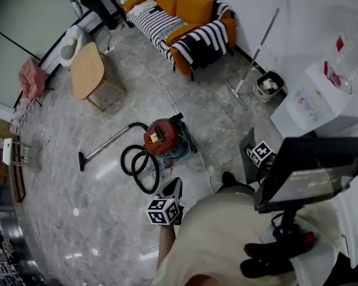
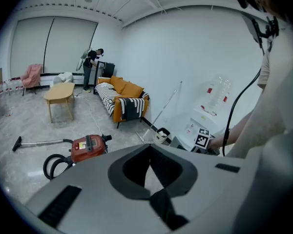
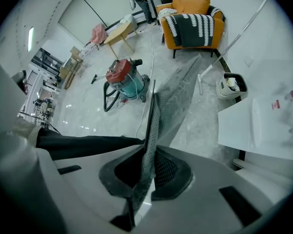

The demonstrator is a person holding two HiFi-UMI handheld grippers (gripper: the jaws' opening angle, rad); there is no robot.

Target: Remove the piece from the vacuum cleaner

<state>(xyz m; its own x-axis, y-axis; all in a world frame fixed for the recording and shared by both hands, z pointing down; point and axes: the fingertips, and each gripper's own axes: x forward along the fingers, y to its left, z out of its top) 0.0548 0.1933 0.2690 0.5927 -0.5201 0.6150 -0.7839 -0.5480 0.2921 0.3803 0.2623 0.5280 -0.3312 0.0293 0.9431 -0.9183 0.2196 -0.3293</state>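
Holds left hand-held gripper (image 1: 175, 185) and right hand-held gripper (image 1: 249, 140) clenched on nothing, at 6 and 3 o'clock of the vacuum (image 1: 162, 137) on the floor (image 1: 101, 219), likely because its wand (image 1: 104, 145), reaching toward 8 o'clock, lies beyond reach.

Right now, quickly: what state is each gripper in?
Left gripper: shut, nothing between its jaws.
Right gripper: shut, holding nothing.

Orange sofa (image 1: 194, 6), wooden table (image 1: 86, 69), bin (image 1: 269, 84)
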